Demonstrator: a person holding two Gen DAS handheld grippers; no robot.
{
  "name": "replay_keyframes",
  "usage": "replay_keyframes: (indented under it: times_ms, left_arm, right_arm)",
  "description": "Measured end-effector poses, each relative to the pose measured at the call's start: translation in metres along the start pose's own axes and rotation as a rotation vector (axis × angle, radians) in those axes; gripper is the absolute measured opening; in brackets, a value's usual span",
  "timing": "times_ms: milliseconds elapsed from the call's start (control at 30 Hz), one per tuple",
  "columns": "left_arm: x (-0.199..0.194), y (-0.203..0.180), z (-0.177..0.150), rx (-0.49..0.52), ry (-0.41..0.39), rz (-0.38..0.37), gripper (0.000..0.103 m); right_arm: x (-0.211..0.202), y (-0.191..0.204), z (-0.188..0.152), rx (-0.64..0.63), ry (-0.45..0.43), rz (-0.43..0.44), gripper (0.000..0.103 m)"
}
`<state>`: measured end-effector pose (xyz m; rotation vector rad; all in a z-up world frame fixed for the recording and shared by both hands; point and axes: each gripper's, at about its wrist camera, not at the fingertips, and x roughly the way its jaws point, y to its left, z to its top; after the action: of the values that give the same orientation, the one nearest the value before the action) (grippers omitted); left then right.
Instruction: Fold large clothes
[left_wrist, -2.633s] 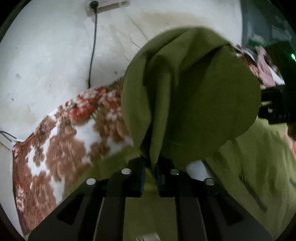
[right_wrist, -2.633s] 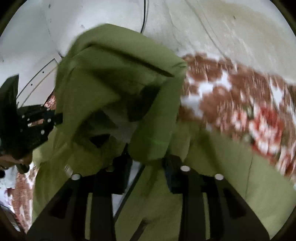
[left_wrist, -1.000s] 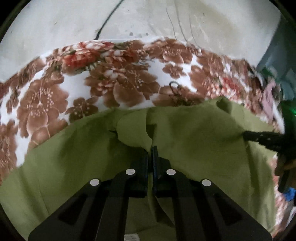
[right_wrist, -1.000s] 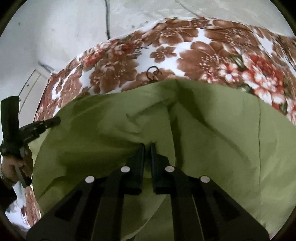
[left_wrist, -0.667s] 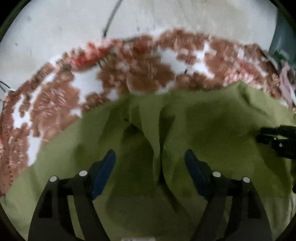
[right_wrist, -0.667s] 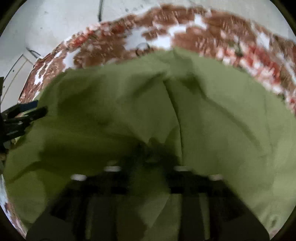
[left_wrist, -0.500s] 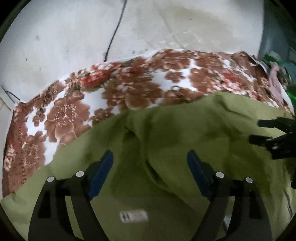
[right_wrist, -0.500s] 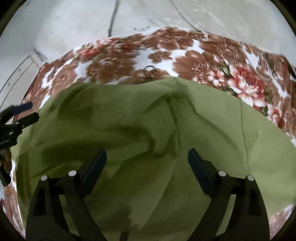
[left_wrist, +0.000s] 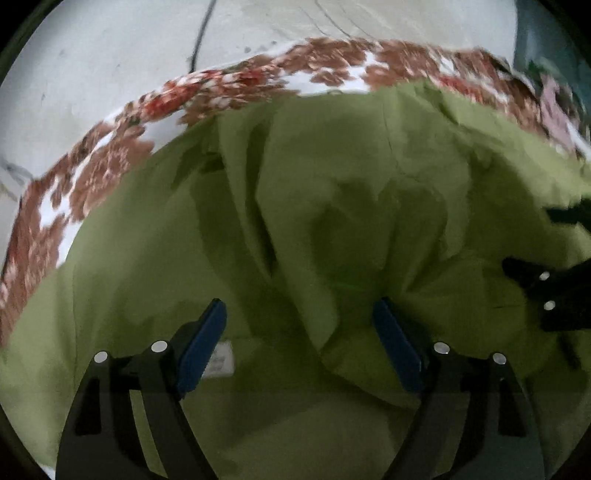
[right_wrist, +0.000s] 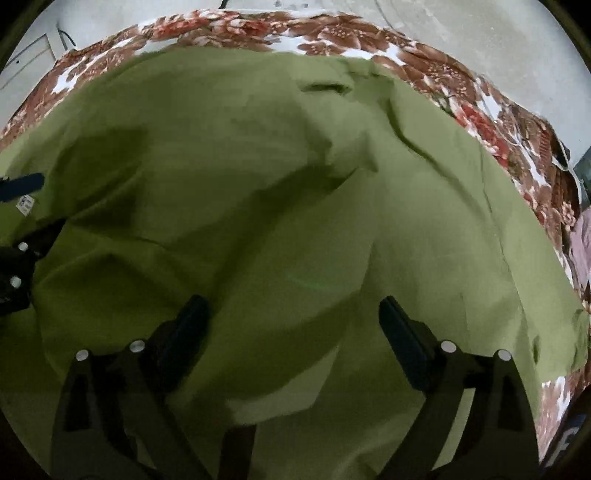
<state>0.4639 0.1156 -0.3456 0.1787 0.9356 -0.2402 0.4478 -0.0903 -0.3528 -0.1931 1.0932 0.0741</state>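
A large olive-green garment (left_wrist: 351, 166) (right_wrist: 258, 147) lies crumpled and partly doubled over on a brown and red floral sheet (left_wrist: 236, 85) (right_wrist: 332, 33). My left gripper (left_wrist: 299, 304) hovers just above it, open, with loose folds below the blue pads (left_wrist: 203, 339) but nothing pinched. My right gripper (right_wrist: 291, 302) is over the same cloth; its jaws are opening and the dark pads (right_wrist: 402, 339) stand clear of the fabric between them. Each gripper shows at the edge of the other's view: the right gripper (left_wrist: 535, 240) and the left gripper (right_wrist: 37, 206). A white label (left_wrist: 221, 360) (right_wrist: 26, 204) is sewn into the garment.
Bare concrete floor (left_wrist: 92, 55) (right_wrist: 498, 37) surrounds the sheet, with a dark cable (left_wrist: 201, 37) running across it. Other pinkish clothes (left_wrist: 554, 96) (right_wrist: 581, 240) lie at the sheet's right side.
Both grippers were shut on the raised green garment; they lowered it onto the sheet, opened wide and let go. Both have since drawn back over the cloth, which now fills more of each view.
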Motion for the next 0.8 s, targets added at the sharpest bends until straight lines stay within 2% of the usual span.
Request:
replay_keyframes:
  times_ms: [67, 100, 167, 333, 467, 567, 633, 700, 800]
  left_arm:
    - [-0.026, 0.011, -0.003, -0.045, -0.044, -0.051, 0.086]
    - [-0.046, 0.021, -0.006, -0.078, -0.078, -0.056, 0.091]
    - [-0.074, 0.037, -0.014, -0.136, -0.112, -0.051, 0.094]
    - [-0.135, 0.072, -0.048, -0.17, -0.106, 0.05, 0.094]
    - [-0.182, 0.122, -0.094, -0.252, -0.093, 0.145, 0.098]
    - [-0.21, 0.18, -0.147, -0.374, -0.044, 0.249, 0.097]
    - [-0.227, 0.232, -0.189, -0.527, -0.007, 0.276, 0.097]
    - [-0.241, 0.275, -0.223, -0.656, -0.003, 0.311, 0.097]
    - [-0.252, 0.332, -0.259, -0.778, -0.011, 0.374, 0.097]
  right_arm:
    - [-0.022, 0.0, 0.002, 0.026, -0.017, 0.026, 0.092]
    - [-0.035, 0.005, 0.003, 0.031, -0.033, 0.033, 0.092]
    - [-0.054, 0.016, 0.006, 0.025, -0.049, 0.049, 0.092]
    - [-0.096, 0.063, 0.005, 0.005, -0.066, 0.089, 0.092]
    - [-0.12, 0.12, -0.007, -0.02, -0.05, 0.166, 0.095]
    - [-0.132, 0.161, -0.017, -0.049, -0.052, 0.21, 0.096]
    - [-0.136, 0.184, -0.02, -0.066, -0.055, 0.227, 0.096]
    - [-0.135, 0.206, -0.022, -0.078, -0.05, 0.232, 0.097]
    - [-0.131, 0.229, -0.022, -0.09, -0.046, 0.235, 0.097]
